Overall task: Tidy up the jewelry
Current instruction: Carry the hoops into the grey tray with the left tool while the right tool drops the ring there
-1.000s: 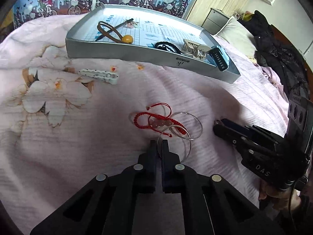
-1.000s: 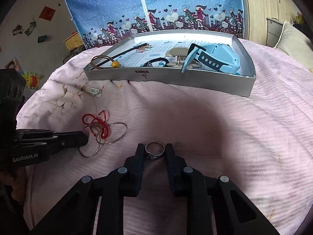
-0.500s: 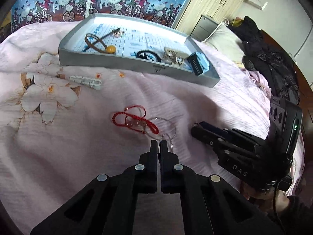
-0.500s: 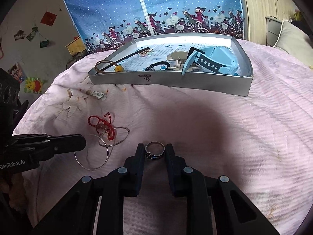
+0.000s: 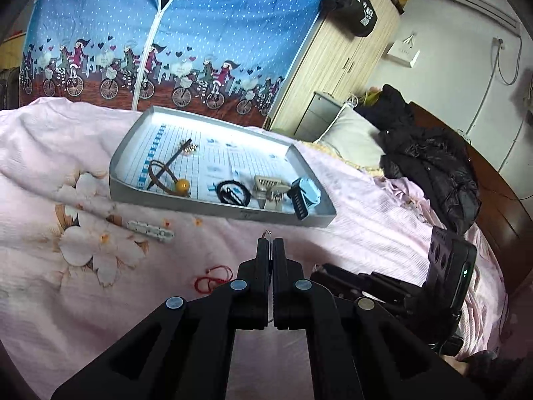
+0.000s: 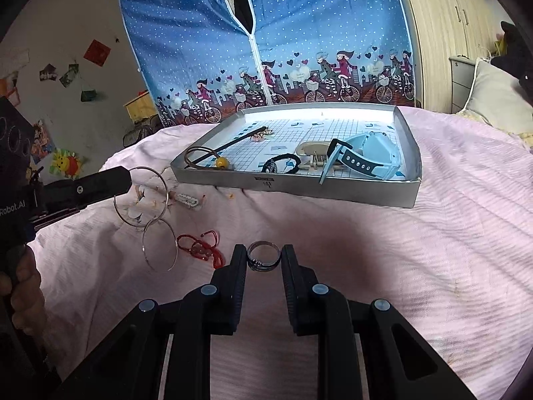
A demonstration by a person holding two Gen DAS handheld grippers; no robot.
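Observation:
My left gripper is shut on two linked thin silver hoops. In the right wrist view they hang from its tip, above the pink bedspread. In the left wrist view only a wire end shows past the tips. My right gripper is shut on a small silver ring, low over the bed. A red cord bracelet lies on the bedspread between the grippers. The grey tray sits further back and holds a blue watch, a beige claw clip and hair ties.
A white hair clip lies on the bedspread in front of the tray. The right gripper's body stands to the right in the left wrist view. A dark jacket and a pillow lie at the bed's far right.
The left gripper has risen and tilted up toward the tray, lifting the hoops off the bed and leaving the red bracelet behind. The right gripper has stayed put with the ring.

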